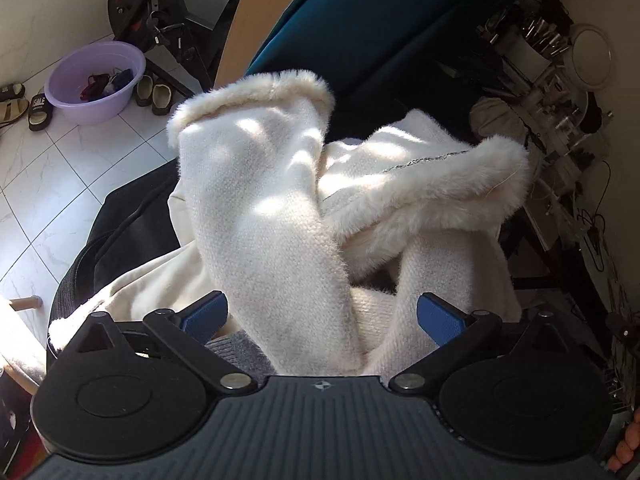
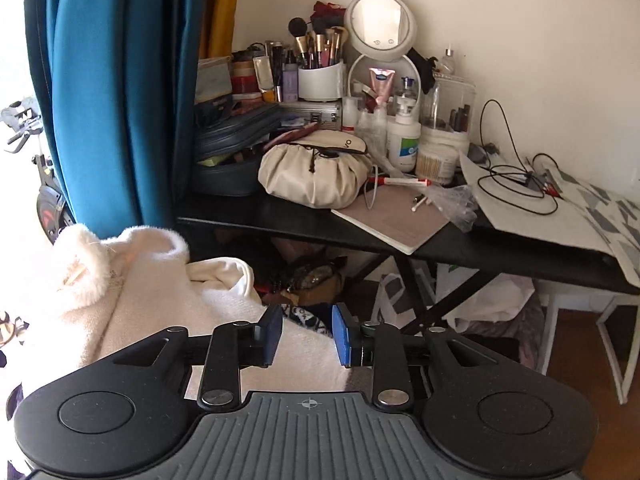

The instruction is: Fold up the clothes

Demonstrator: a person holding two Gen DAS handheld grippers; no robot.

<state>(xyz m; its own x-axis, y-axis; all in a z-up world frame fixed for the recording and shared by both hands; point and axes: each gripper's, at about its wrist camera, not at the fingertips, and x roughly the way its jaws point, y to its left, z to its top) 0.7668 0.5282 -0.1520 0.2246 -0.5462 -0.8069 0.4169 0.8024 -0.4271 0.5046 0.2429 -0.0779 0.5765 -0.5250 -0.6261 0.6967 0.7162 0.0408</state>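
A cream woolly coat (image 1: 424, 148) with fur-trimmed cuffs lies bunched on a dark seat. In the left wrist view its two sleeves cross: one cuff (image 1: 248, 96) points up-left and the other cuff (image 1: 460, 184) reaches right. My left gripper (image 1: 322, 318) is wide open just above the sleeves, which pass between the blue pads (image 1: 438, 320) without being pressed. In the right wrist view the same coat (image 2: 132, 288) fills the lower left. My right gripper (image 2: 307, 334) hovers over its right edge, jaws a little apart, with nothing held.
A teal curtain (image 2: 112, 92) hangs behind the coat. A black table (image 2: 280, 216) to the right is crowded with cosmetics, a round mirror (image 2: 378, 26) and cables. Bags are stuffed under it. A purple basin (image 1: 94, 80), slippers and an exercise bike (image 1: 148, 4) stand on the tiled floor at left.
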